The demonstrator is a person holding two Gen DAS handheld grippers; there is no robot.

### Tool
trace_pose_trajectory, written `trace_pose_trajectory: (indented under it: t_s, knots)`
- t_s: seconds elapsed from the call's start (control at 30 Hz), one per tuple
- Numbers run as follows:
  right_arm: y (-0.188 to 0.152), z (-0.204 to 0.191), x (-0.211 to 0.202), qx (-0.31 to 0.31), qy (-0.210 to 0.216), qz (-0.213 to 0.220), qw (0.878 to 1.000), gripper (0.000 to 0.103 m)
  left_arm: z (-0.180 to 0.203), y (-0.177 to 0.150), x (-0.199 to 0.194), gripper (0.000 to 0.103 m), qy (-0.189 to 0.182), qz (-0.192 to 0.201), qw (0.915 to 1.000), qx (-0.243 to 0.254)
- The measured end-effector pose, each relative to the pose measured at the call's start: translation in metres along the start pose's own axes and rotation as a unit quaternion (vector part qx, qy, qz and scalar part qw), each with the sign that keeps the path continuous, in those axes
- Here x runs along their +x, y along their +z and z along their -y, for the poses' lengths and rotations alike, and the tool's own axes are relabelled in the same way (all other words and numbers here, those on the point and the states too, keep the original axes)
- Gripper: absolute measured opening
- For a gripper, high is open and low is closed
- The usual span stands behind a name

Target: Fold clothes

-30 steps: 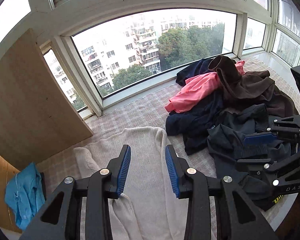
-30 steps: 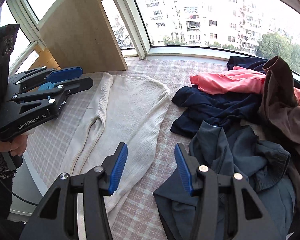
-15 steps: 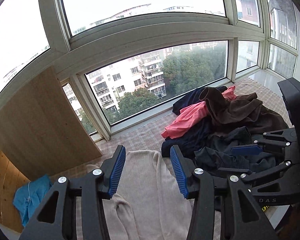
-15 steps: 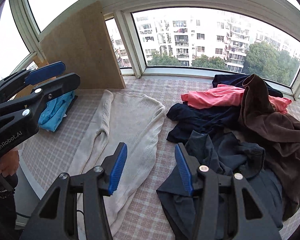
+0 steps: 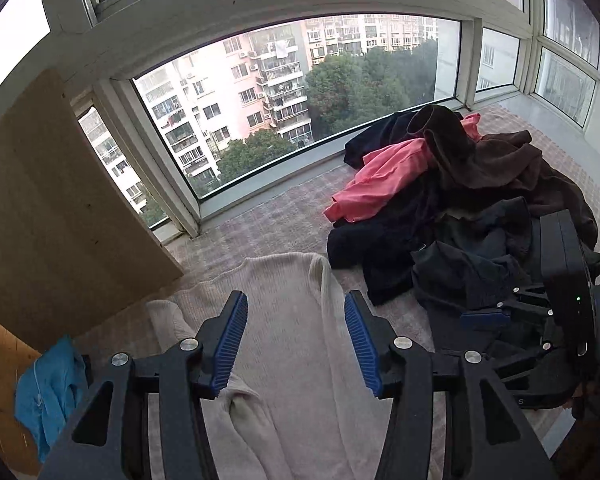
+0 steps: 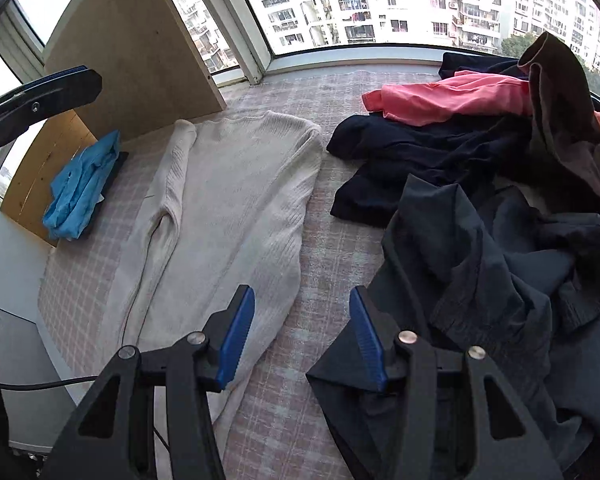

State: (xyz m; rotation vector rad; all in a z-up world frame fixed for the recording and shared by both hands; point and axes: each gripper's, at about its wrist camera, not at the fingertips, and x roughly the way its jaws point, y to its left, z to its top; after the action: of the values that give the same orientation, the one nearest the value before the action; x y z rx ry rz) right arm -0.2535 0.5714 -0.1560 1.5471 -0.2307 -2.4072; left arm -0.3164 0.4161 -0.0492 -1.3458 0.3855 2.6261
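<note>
Two grippers are hovering over the checked tabletop, and you are holding nothing in either. Your left gripper has just been spreading its fingers; they are standing apart over the cream sweater, which is lying flat beneath and ahead of them, untouched. Your right gripper is also released, its left finger above the sweater's edge, its right finger above the grey garment. Beyond those fingers, dark, pink and brown clothes are lying heaped.
</note>
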Motion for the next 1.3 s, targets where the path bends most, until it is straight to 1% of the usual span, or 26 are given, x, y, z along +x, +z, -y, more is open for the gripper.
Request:
trace_pose_trajectory:
  t_s: [0.07, 0.17, 0.2, 0.3, 0.4, 0.47, 0.53, 0.57, 0.6, 0.67, 0.7, 0.77, 0.83, 0.87, 0.9, 0.93, 0.97, 1.0, 1.03, 1.1, 1.17, 1.2, 1.23, 1.3]
  knots:
    - [-0.006, 0.000, 0.027, -0.005, 0.001, -0.012, 1.000, 0.049, 0.004, 0.003, 0.043, 0.049, -0.019, -0.038, 0.9991, 0.001]
    - [-0.008, 0.008, 0.053, 0.020, 0.039, -0.019, 0.999, 0.049, 0.006, 0.012, 0.095, 0.049, -0.037, -0.079, 0.9962, 0.008]
    - [-0.007, 0.010, 0.059, 0.025, 0.041, -0.015, 0.999, 0.049, 0.007, 0.015, 0.110, 0.049, -0.039, -0.089, 0.9952, 0.012]
    - [-0.004, 0.017, 0.070, 0.033, 0.051, -0.009, 0.998, 0.049, 0.011, 0.022, 0.150, 0.049, -0.048, -0.121, 0.9911, 0.026]
    - [-0.003, 0.020, 0.077, 0.033, 0.068, -0.008, 0.997, 0.049, 0.015, 0.021, 0.181, 0.049, -0.048, -0.146, 0.9870, 0.044]
    - [-0.002, 0.017, 0.077, 0.022, 0.063, -0.003, 0.998, 0.049, 0.018, 0.018, 0.199, 0.046, -0.055, -0.163, 0.9838, 0.051]
    - [-0.001, 0.013, 0.078, 0.009, 0.054, 0.001, 0.998, 0.049, 0.017, 0.013, 0.204, 0.032, -0.075, -0.160, 0.9834, 0.043]
    - [-0.001, 0.011, 0.078, 0.001, 0.051, 0.003, 0.999, 0.049, 0.017, 0.010, 0.206, 0.012, -0.085, -0.158, 0.9830, 0.039]
    - [-0.002, 0.008, 0.079, -0.007, 0.050, 0.004, 0.999, 0.049, 0.016, 0.008, 0.209, 0.011, -0.095, -0.156, 0.9825, 0.035]
    - [-0.003, 0.004, 0.080, -0.015, 0.054, 0.004, 0.998, 0.049, 0.012, 0.005, 0.208, 0.008, -0.115, -0.148, 0.9820, 0.019]
    - [-0.003, 0.003, 0.080, -0.015, 0.058, 0.004, 0.998, 0.049, 0.005, 0.005, 0.201, 0.008, -0.135, -0.138, 0.9812, 0.000]
    - [-0.002, 0.004, 0.081, -0.007, 0.067, 0.006, 0.998, 0.049, -0.008, 0.005, 0.187, 0.008, -0.174, -0.117, 0.9770, -0.040]
    - [-0.001, 0.004, 0.083, -0.001, 0.082, 0.005, 0.997, 0.049, -0.018, 0.006, 0.170, 0.007, -0.183, -0.093, 0.9773, -0.053]
    - [-0.001, 0.004, 0.084, 0.000, 0.088, 0.005, 0.996, 0.049, -0.020, 0.005, 0.166, 0.007, -0.185, -0.087, 0.9771, -0.057]
    - [0.000, 0.001, 0.085, -0.007, 0.091, 0.003, 0.996, 0.046, -0.023, 0.004, 0.162, 0.007, -0.188, -0.082, 0.9769, -0.061]
    - [0.001, -0.001, 0.087, -0.012, 0.094, -0.001, 0.995, 0.027, -0.026, 0.003, 0.158, 0.007, -0.190, -0.077, 0.9766, -0.065]
    - [0.002, -0.004, 0.089, -0.014, 0.099, -0.009, 0.995, 0.015, -0.029, 0.002, 0.154, 0.007, -0.192, -0.071, 0.9763, -0.069]
    - [0.004, -0.006, 0.090, -0.018, 0.099, -0.017, 0.995, 0.015, -0.030, 0.002, 0.156, 0.007, -0.188, -0.072, 0.9769, -0.071]
    - [0.005, -0.006, 0.088, -0.025, 0.089, -0.022, 0.995, 0.012, -0.031, 0.002, 0.159, 0.007, -0.184, -0.072, 0.9775, -0.073]
    - [0.008, -0.006, 0.084, -0.034, 0.068, -0.034, 0.997, 0.011, -0.032, 0.000, 0.175, 0.006, -0.182, -0.077, 0.9769, -0.082]
    - [0.009, 0.004, 0.088, -0.016, 0.048, -0.060, 0.997, 0.010, -0.034, -0.002, 0.197, 0.005, -0.174, -0.087, 0.9767, -0.091]
    - [0.009, 0.007, 0.089, -0.014, 0.046, -0.067, 0.997, 0.010, -0.032, -0.002, 0.200, 0.005, -0.175, -0.093, 0.9761, -0.090]
    - [0.009, 0.007, 0.089, -0.018, 0.044, -0.071, 0.996, 0.010, -0.031, -0.002, 0.203, 0.006, -0.176, -0.098, 0.9755, -0.088]
    - [0.010, 0.003, 0.089, -0.024, 0.042, -0.074, 0.996, 0.011, -0.027, -0.002, 0.208, 0.011, -0.178, -0.110, 0.9742, -0.085]
